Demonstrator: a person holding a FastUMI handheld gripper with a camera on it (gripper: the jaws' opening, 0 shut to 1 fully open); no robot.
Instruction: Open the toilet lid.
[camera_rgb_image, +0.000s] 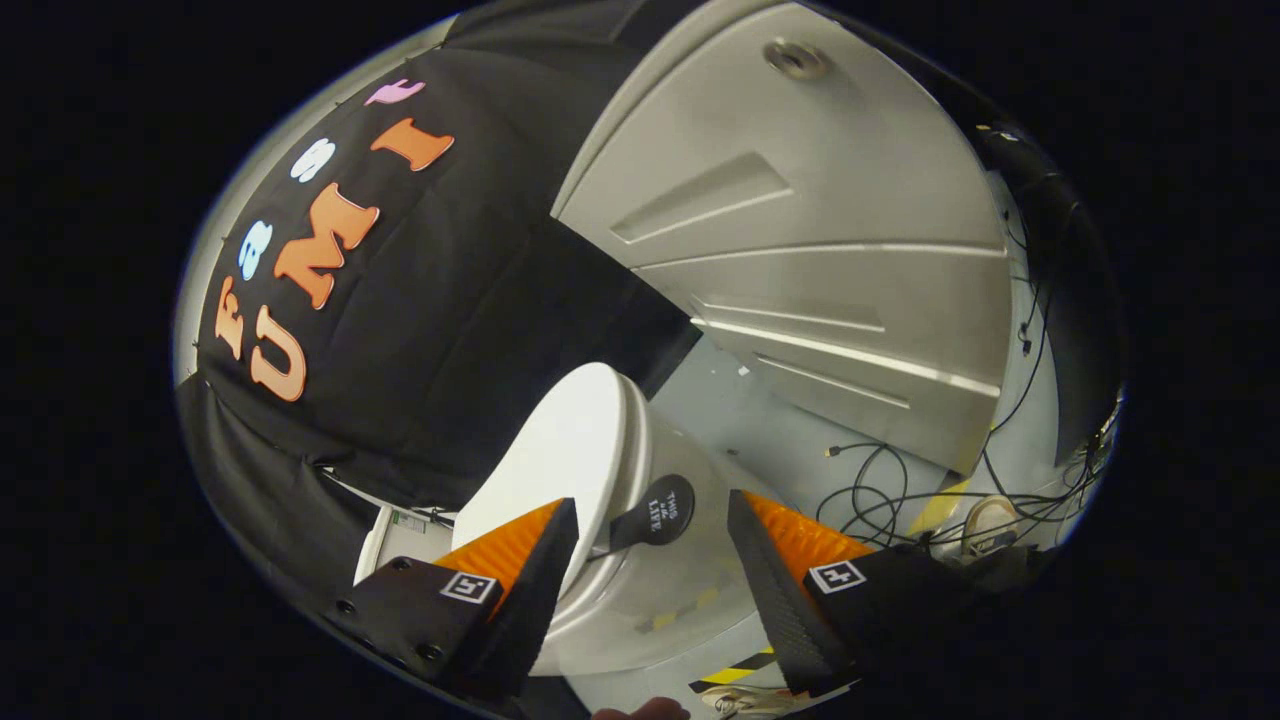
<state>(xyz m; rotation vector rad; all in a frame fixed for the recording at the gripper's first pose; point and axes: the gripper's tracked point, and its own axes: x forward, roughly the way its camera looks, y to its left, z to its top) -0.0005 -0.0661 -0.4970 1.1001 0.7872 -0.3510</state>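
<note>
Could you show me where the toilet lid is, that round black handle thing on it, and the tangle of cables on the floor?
toilet lid (560, 460): gripper view, middle of its white top face.
black handle (665, 508): gripper view, its round disc, between the open fingers.
cables (880, 490): gripper view, loops on the floor beyond the fingers.

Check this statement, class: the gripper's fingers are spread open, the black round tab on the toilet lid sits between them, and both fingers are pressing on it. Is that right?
One part is wrong. The gripper is open and the black round tab on the toilet lid does sit between its fingers, but neither finger presses on it; there is a gap on each side. The gripper view shows this.
</note>
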